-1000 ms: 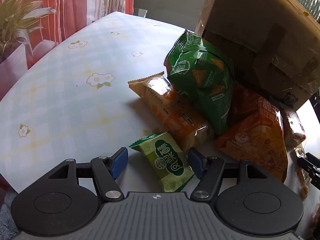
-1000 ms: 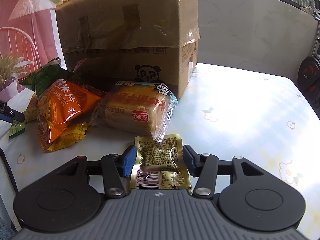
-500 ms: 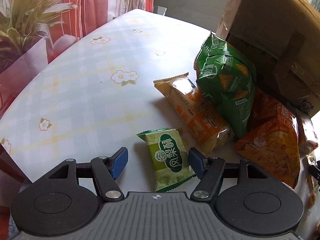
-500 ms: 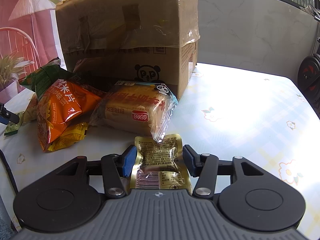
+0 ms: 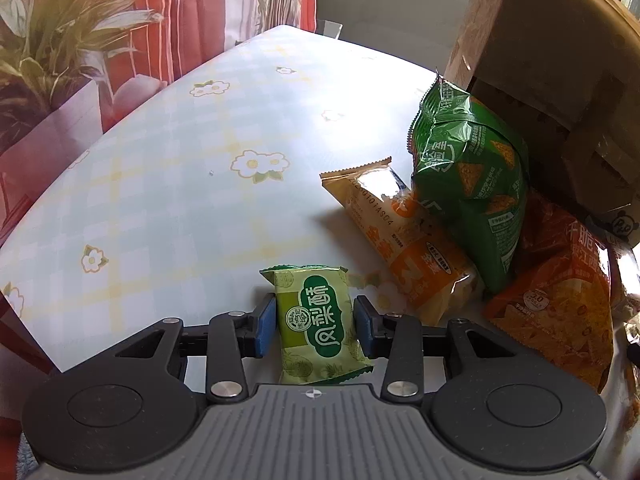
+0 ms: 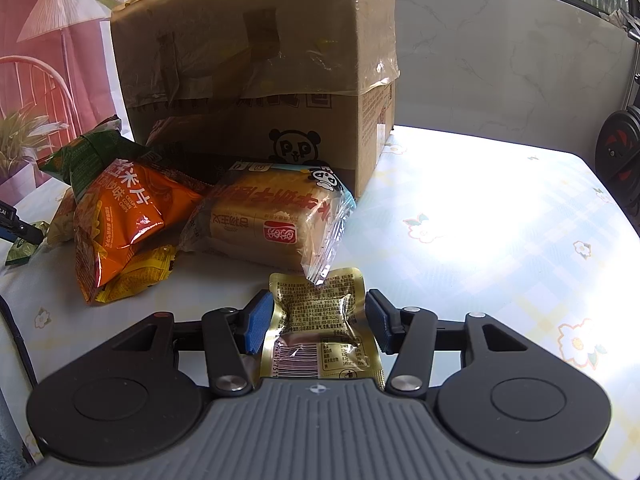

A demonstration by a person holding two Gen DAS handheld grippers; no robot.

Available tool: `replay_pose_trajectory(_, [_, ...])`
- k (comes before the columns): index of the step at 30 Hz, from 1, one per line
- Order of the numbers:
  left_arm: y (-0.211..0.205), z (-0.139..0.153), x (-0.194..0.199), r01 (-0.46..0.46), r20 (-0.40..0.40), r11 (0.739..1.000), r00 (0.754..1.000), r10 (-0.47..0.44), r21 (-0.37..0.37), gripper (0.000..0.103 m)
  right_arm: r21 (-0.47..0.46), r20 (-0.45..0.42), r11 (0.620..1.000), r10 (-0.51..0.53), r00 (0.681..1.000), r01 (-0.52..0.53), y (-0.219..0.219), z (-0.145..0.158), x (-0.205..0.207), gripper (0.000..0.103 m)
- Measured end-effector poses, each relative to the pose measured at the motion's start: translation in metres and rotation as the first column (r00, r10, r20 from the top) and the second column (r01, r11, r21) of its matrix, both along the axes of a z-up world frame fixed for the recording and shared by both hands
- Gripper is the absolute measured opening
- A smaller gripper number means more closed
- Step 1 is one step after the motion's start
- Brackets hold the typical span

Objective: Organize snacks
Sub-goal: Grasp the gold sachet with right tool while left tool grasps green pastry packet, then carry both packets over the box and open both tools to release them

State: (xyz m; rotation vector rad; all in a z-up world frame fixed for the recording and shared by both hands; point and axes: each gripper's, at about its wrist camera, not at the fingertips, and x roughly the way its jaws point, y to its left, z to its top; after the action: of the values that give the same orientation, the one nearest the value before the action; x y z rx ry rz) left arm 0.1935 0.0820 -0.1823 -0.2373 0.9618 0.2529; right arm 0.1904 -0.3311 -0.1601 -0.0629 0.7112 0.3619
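Left claw (image 5: 315,330) clenched on the green pineapple-cake packet (image 5: 318,322); right claw (image 6: 316,322) spread around the gold foil pouch (image 6: 320,326) on the desk (image 6: 480,216). Grasp step; next, pinch the pouch.

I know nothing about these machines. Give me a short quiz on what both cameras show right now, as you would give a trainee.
1. True or false: the left gripper has its jaws closed against the small green pastry packet.
2. Multiple choice: what lies between the jaws of the right gripper? A) orange chip bag B) gold foil pouch C) bread loaf
3. Fill in: the bagged bread loaf lies in front of the cardboard ____ with a panda print.

Key
1. True; both blue pads touch the packet's sides.
2. B, the gold foil pouch; the pads stand slightly off it.
3. box
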Motion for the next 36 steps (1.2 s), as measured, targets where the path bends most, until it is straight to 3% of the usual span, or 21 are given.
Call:
replay_pose_trajectory(9, [0.005,0.02,-0.009,-0.016,0.061,1.0,0.998,0.015,0.023,0.043,-0.052,-0.008,0.999,-0.01,1.0,0.01,0.002,0.005,-0.001,0.052])
replay_pose_trajectory(13, [0.013,0.034,-0.011,-0.035,0.105,0.999,0.994,0.032,0.029,0.043,-0.033,-0.004,0.998,-0.052,0.999,0.052,-0.012,0.014,-0.01,0.052])
replay_pose_trajectory(21, [-0.003,0.062,-0.019,0.056,0.225,0.995,0.972,-0.072,0.076,0.043,0.035,0.049,0.995,-0.099,0.994,0.098,-0.025,0.045,-0.017,0.052])
replay_pose_trajectory(30, [-0.016,0.106,-0.016,0.157,0.367,0.983,0.912,-0.181,0.094,0.043,0.097,0.192,0.995,-0.05,0.98,0.031,-0.006,0.1,-0.001,0.052])
replay_pose_trajectory(36, [-0.032,0.157,0.005,0.238,0.478,0.963,0.835,-0.271,0.13,0.043,0.123,0.3,0.99,0.03,0.953,-0.07,0.011,0.156,0.03,0.052])
